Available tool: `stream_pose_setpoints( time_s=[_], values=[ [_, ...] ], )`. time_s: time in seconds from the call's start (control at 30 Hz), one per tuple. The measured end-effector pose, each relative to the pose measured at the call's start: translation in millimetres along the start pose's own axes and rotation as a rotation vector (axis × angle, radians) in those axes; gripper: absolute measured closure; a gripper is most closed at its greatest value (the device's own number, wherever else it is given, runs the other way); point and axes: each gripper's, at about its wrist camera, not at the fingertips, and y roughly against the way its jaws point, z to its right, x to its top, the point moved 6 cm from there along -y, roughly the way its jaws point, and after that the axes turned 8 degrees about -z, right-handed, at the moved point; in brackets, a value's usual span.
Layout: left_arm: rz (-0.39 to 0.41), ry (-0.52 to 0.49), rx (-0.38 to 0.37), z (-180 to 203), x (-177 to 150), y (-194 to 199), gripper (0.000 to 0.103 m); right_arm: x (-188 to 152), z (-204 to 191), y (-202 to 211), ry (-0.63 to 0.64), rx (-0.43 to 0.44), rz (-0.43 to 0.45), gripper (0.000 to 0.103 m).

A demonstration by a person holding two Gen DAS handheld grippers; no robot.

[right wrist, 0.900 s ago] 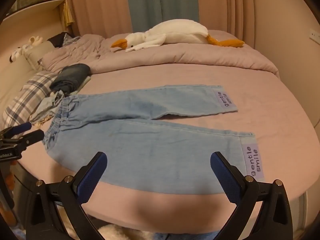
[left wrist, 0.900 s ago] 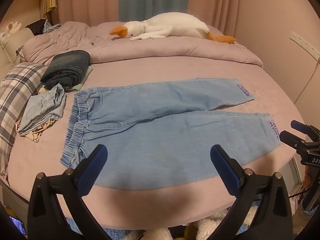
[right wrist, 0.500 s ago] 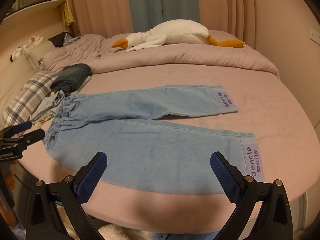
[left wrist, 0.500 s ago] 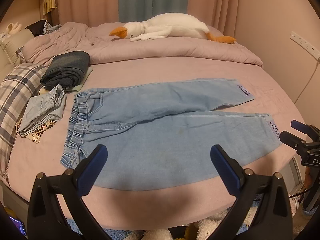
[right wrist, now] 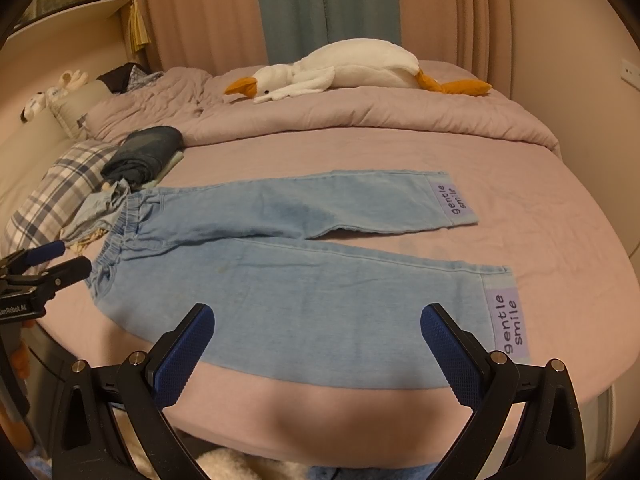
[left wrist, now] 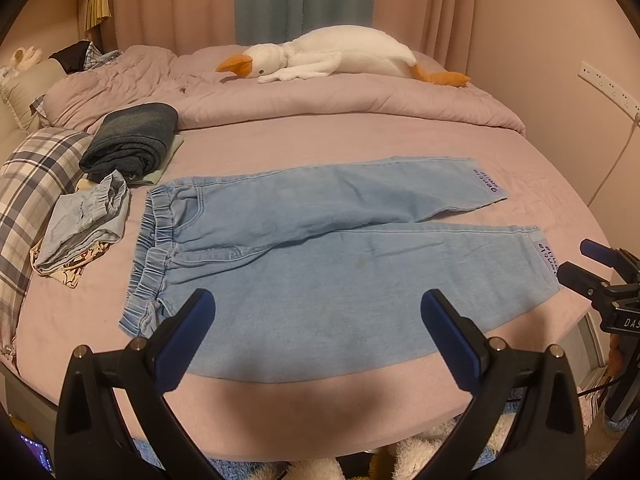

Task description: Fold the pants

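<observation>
Light blue pants lie spread flat on the pink bed, long axis running across both views: elastic waistband to the left, the two leg hems to the right, each with a lilac "gentle smile" label. The legs split in a narrow V, the far leg angling slightly away toward the duvet, the near leg running close along the bed's front edge. The left hand-held gripper hovers at that front edge near the waistband end, blue pads spread wide apart, nothing between them, clear of the fabric. The right hand-held gripper hangs over the near leg's hem end, jaws just as wide, empty, also off the cloth. Each shows up at the margin of the other's view: the right one at the far right of the left view, the left one beside the waistband in the right view. Beyond the waistband sit a folded dark garment, a crumpled pale blue piece and a plaid pillow. At the back, a white plush goose sprawls on the bunched duvet.
</observation>
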Motion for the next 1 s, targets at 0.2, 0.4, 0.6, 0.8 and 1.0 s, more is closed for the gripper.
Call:
stream_pose_setpoints(
  time_s=[0.2,0.4,0.6,0.8,1.0],
  values=[
    [-0.001,-0.002,-0.002,0.7,1.3,0.2,0.000,0.3,0.3,-0.4,0.002,-0.002,0.001,0.001],
    [0.000,-0.002,0.000,2.9,1.9,-0.8,0.000,-0.8,0.7,-0.6,0.000,0.000,0.001,0.001],
    [-0.003,-0.006,-0.005,6.7,2.9,-0.9,0.000,-0.7,0.2,-0.4,-0.001,0.000,0.002,0.001],
    [-0.009,0.025,-0.023,6.7,3.3,-5.5,0.000,-0.6,-2.4,-3.1,0.002,-0.002,0.000,0.001],
    [-0.130,0.364,-0.171,-50.4,-20.6,-48.6,0.000,-6.7,-11.3,-16.2,0.065,-0.028,-0.007,0.001]
  ],
)
